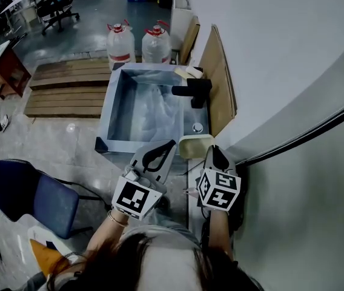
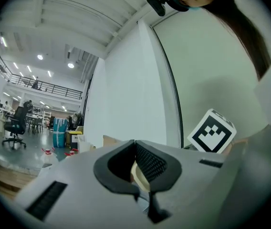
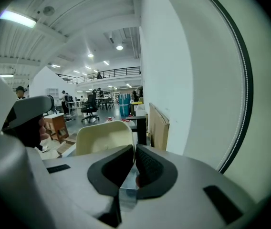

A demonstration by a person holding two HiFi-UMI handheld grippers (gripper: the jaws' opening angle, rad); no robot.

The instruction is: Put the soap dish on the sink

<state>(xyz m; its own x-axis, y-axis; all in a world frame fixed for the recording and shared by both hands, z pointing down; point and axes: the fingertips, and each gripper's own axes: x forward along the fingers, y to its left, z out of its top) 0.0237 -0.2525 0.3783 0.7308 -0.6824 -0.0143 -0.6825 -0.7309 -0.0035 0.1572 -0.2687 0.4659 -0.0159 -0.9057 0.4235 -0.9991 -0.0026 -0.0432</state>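
Both tools are closed on nothing, the left tool (image 1: pixel 171 145) and the right tool (image 1: pixel 214 151). The cream soap dish (image 1: pixel 195 145) lies on the sink's (image 1: pixel 106 119) near right rim, at the right tool's 11 o'clock. Only the right gripper view shows the dish standing just beyond the shut tips. The black faucet (image 1: pixel 193 91) is at 12 o'clock.

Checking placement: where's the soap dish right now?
Head view, centre-right: the cream soap dish is at the near right corner of the sink, just ahead of the right gripper, with the left gripper to its left.
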